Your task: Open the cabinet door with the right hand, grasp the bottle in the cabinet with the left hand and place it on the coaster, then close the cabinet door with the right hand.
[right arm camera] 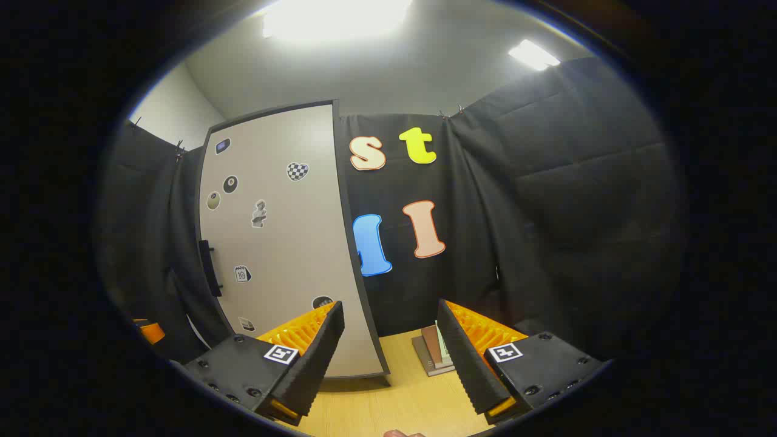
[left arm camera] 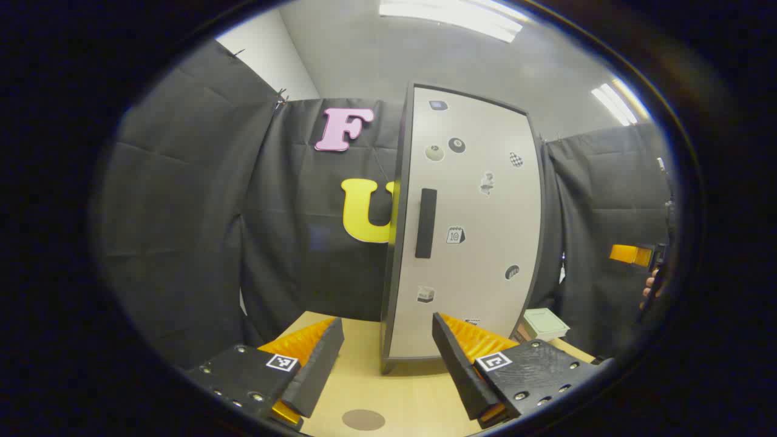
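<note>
The cabinet (right arm camera: 276,243) stands upright on the tabletop (left arm camera: 370,382) with its door (left arm camera: 467,224) shut, so the bottle inside is hidden and the first step is not yet done. The handle (right arm camera: 210,267) is a dark vertical bar near the door's left edge. From the right claw (right arm camera: 390,352), whose fingers stand apart with nothing between them, the handle lies up and well to the left, its long axis upright. The left claw (left arm camera: 387,358), also spread and empty, faces the handle (left arm camera: 425,223) more squarely, though the task gives the door to the right hand. The round coaster (left arm camera: 363,419) lies on the tabletop just below the left claw, in front of the cabinet. A stack of books (right arm camera: 436,352) sits to the right of the cabinet
</note>
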Demonstrator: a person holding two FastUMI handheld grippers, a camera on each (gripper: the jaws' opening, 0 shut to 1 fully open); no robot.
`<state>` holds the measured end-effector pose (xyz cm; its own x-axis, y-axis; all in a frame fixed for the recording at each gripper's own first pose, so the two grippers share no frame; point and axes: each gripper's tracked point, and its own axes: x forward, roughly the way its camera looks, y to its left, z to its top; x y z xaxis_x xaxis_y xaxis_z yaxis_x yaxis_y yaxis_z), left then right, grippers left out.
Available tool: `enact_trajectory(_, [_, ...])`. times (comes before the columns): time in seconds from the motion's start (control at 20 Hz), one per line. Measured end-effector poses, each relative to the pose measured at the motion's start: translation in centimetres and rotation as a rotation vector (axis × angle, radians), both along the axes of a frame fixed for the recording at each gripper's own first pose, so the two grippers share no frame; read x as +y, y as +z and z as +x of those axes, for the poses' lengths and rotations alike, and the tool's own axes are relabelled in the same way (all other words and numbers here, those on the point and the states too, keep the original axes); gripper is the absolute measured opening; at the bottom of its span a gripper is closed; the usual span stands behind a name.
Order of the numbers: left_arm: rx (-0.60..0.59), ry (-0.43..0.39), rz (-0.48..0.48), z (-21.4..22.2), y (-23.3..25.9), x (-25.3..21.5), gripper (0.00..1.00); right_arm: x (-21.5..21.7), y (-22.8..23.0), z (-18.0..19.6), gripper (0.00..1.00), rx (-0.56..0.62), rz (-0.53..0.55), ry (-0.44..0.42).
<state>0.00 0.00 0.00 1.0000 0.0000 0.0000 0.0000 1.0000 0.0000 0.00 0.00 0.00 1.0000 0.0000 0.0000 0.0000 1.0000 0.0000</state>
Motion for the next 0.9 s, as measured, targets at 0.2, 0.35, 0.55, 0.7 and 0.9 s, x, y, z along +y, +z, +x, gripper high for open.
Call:
enact_trajectory(0.2, [0.016,0.001,-0.001,-0.4,-0.8,0.6,0.90,0.7,-0.3,0.0,0.98,0.015,0.003,0.008])
enact_trajectory(0.35, [0.021,0.001,-0.006,-0.6,-1.1,1.0,0.89,1.3,-0.3,0.3,0.98,0.021,-0.004,0.015])
enact_trajectory(0.55, [0.027,0.003,0.005,-0.7,-1.2,1.5,0.89,2.2,-0.3,0.1,0.98,0.021,-0.005,0.030])
enact_trajectory(0.7, [0.030,0.005,0.007,-1.0,-1.5,1.6,0.90,2.7,-0.4,0.0,0.98,0.028,-0.007,0.042])
enact_trajectory(0.9, [0.046,0.009,-0.008,-1.5,-2.5,1.7,0.90,3.3,-0.6,0.1,0.98,0.047,-0.051,0.042])
